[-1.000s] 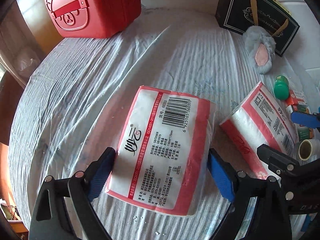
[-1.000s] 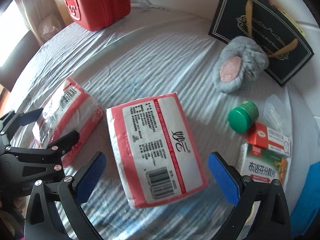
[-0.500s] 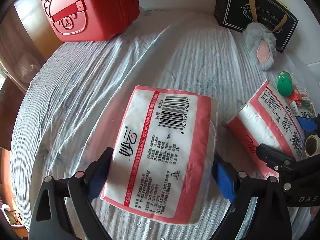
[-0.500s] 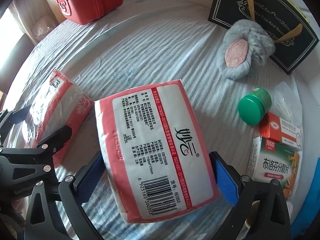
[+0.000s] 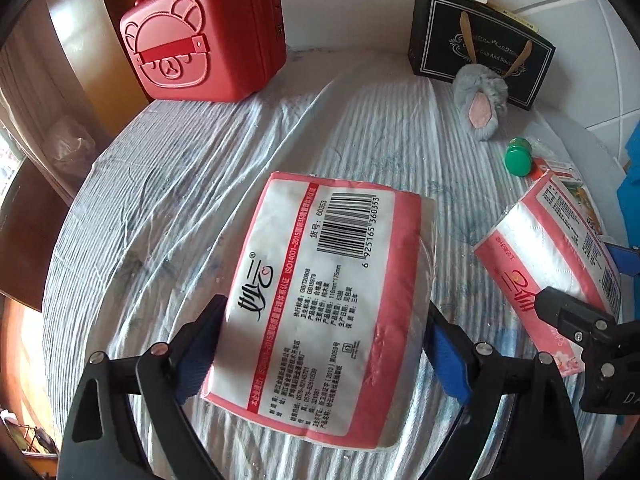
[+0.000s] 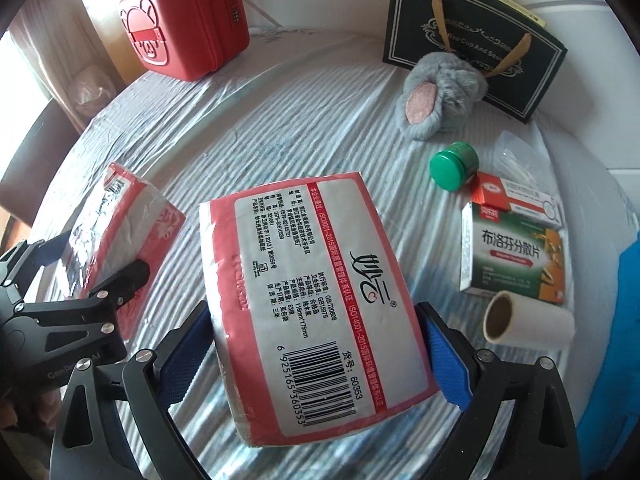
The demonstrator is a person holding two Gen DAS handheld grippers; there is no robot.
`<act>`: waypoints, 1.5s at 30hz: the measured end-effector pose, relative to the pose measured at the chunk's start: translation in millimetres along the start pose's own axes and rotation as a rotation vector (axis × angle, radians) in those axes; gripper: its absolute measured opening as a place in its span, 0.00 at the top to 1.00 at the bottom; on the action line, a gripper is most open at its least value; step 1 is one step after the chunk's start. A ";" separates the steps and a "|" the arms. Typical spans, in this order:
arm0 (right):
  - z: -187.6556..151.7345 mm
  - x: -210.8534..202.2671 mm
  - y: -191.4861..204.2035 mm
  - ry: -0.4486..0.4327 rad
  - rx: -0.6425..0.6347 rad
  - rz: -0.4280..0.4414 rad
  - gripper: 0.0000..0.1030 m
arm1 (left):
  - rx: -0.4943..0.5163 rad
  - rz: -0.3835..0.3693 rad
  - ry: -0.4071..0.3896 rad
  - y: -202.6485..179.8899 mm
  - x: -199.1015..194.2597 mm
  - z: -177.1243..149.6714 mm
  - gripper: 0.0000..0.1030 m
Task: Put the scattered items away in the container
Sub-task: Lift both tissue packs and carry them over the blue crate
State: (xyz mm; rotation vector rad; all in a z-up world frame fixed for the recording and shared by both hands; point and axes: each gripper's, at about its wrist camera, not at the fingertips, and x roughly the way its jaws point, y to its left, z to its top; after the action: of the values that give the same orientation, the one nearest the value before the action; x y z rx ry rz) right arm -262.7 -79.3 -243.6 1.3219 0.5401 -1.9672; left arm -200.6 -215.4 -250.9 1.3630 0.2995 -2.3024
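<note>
Now both grippers are each carrying a tissue pack.

The left gripper (image 5: pixel 320 364) is pinching its tissue pack (image 5: pixel 324 300) across the width between both pads, wide because the pack is broad. The right gripper (image 6: pixel 316 356) is doing likewise with the second tissue pack (image 6: pixel 316 296), its jaws closing onto the soft sides. Beyond the right fingertips are lying a medicine box (image 6: pixel 516 264), green jar (image 6: pixel 454 164) and grey plush (image 6: pixel 436 100); farthest, left of both fingers, a red case (image 5: pixel 204 36), probably the container, is standing shut.
</note>
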 end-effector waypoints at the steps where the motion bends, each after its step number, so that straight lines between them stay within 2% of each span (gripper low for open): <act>1: -4.2 -8.7 0.6 -0.013 0.002 -0.001 0.06 | 0.001 0.000 -0.009 -0.2 -7.3 -1.6 0.11; 8: -24.7 -64.4 15.6 -0.099 0.005 0.002 0.06 | 0.000 -0.005 -0.081 9.7 -60.6 -14.1 0.11; 12: -35.2 -99.9 28.1 -0.165 0.037 -0.008 0.06 | 0.034 -0.028 -0.137 13.6 -91.4 -18.9 0.11; 21: -62.9 -170.5 60.4 -0.278 0.105 -0.087 0.06 | 0.103 -0.105 -0.234 28.8 -146.1 -28.7 0.11; 27: -79.3 -211.9 64.1 -0.345 0.155 -0.160 0.06 | 0.143 -0.170 -0.300 21.3 -178.9 -32.0 0.11; 36: -110.9 -272.7 37.9 -0.440 0.205 -0.235 0.06 | 0.182 -0.243 -0.363 -24.8 -218.3 -39.3 0.11; 45: -144.5 -328.3 -30.8 -0.497 0.200 -0.262 0.06 | 0.171 -0.258 -0.412 -115.6 -258.2 -57.5 0.11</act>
State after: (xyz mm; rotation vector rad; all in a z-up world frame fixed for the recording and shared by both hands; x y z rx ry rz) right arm -116.5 141.9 -0.1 0.8474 0.2873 -2.5114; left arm -104.5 -22.7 -58.7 0.9287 0.1551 -2.8089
